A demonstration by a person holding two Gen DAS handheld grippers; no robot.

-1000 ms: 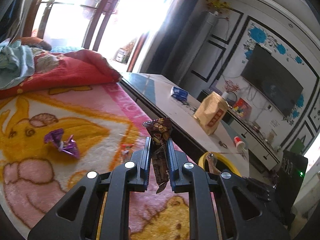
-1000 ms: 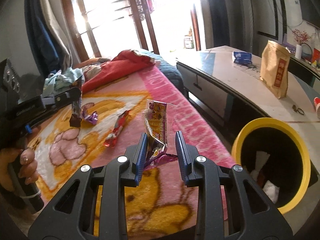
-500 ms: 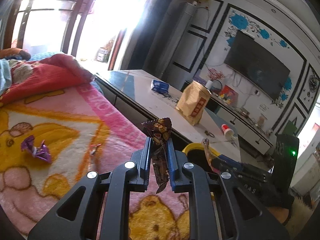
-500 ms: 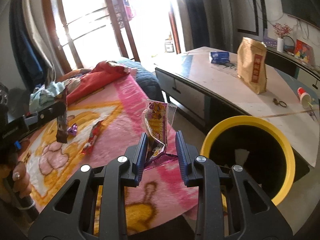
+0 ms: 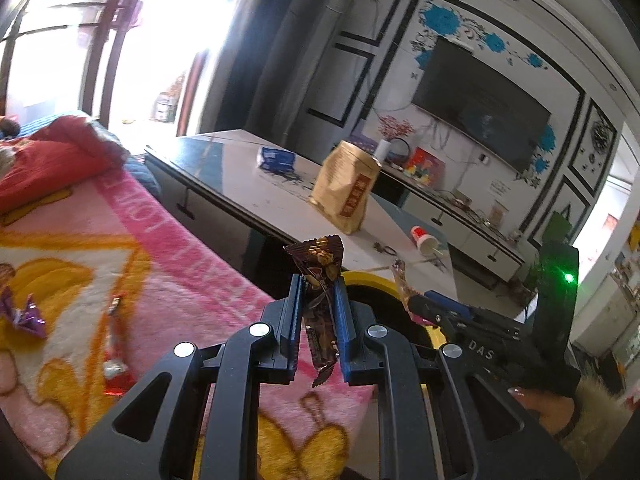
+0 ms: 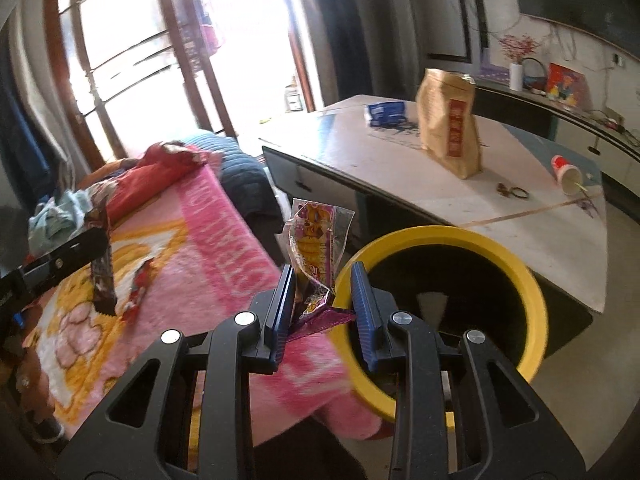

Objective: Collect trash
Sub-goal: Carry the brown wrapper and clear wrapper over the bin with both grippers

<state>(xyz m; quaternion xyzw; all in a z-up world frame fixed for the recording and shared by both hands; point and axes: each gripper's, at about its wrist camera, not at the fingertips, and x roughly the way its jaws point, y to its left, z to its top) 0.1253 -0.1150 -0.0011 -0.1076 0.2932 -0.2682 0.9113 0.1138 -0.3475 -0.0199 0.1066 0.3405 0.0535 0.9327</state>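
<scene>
The bed (image 6: 224,240) lies left, the counter (image 6: 400,184) right, with the bin (image 6: 520,280) on the floor between them, hard against the bed's edge. On the counter a paper bag (image 6: 450,124) stands upright, a small packet (image 6: 384,114) behind it, a tipped cup (image 6: 564,168) to its right. On the bed, two wrappers (image 5: 24,318) lie left of the left claw (image 5: 318,312). The right claw (image 6: 324,304) hangs over the bin's near-left rim.
</scene>
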